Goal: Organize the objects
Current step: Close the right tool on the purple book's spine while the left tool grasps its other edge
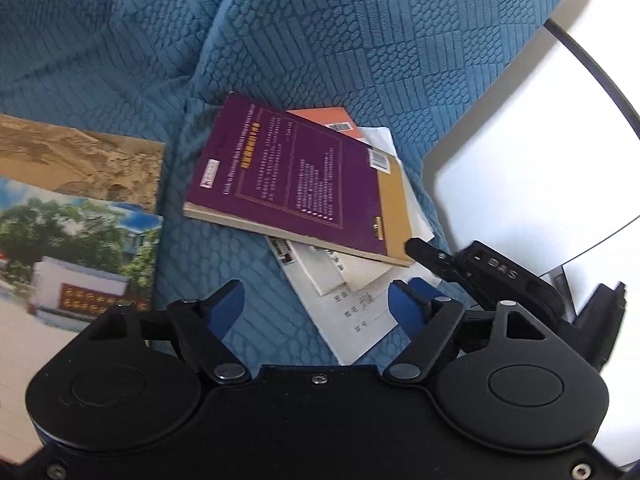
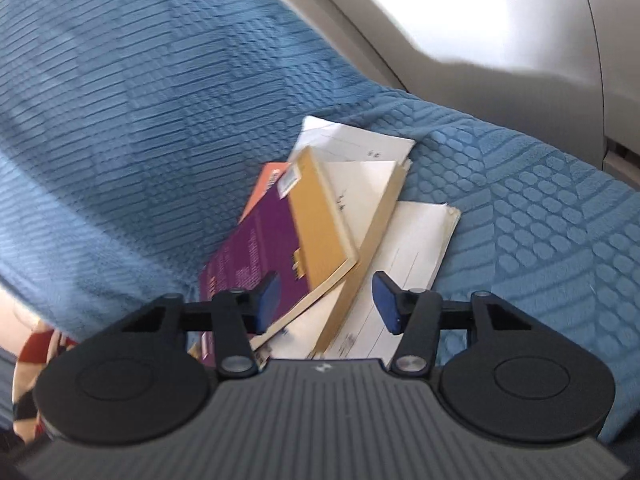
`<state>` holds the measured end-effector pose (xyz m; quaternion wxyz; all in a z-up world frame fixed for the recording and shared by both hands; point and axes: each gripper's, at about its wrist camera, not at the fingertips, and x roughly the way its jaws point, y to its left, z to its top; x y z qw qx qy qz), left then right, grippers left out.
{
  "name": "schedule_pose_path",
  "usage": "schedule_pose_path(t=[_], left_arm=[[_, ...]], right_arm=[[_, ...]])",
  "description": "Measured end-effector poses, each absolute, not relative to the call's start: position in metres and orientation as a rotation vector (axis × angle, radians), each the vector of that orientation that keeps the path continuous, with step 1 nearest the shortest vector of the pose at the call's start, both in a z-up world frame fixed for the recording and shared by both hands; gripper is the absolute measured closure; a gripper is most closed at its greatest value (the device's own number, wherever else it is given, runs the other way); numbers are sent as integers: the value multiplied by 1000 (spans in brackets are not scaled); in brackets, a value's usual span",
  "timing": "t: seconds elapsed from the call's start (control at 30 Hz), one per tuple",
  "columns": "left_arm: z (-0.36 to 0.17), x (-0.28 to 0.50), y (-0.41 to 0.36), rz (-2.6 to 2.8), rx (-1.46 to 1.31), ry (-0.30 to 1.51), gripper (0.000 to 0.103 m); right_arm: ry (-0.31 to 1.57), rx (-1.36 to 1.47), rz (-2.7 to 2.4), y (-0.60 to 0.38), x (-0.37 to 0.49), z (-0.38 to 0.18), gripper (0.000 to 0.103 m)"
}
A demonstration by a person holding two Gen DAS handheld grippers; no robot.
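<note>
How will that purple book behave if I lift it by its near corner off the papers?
The purple book looks like a thin paperback, so it would probably sag somewhat rather than stay rigid. It lies on loose white papers, which may slide or shift with it. Its glossy cover could be slightly slippery.

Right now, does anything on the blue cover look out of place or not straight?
Yes. The purple and mustard paperback book lies crooked on an orange book and loose white papers, which fan out unevenly on the blue textured cover. One paper corner looks worn.
</note>
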<state>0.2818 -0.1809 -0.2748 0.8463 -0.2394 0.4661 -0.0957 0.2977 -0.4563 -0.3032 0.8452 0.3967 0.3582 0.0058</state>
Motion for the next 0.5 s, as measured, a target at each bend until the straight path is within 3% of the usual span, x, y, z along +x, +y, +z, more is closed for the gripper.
schedule_pose_path(t=[0.1,0.23,0.4,0.5], left_arm=[[-276,287,-187,-212,-494,981,28],[-276,294,-186,-222,-547,975,29],[-278,295,-180,-227,-608,982,29],[-280,292,-177,-229,-652,983,29]], right_arm=[[780,848,6,-459,307,-311,54],[794,831,22,-454,312,-314,67],[795,877,25,-461,314,-320,71],[788,890,26,-466,313,-319,81]])
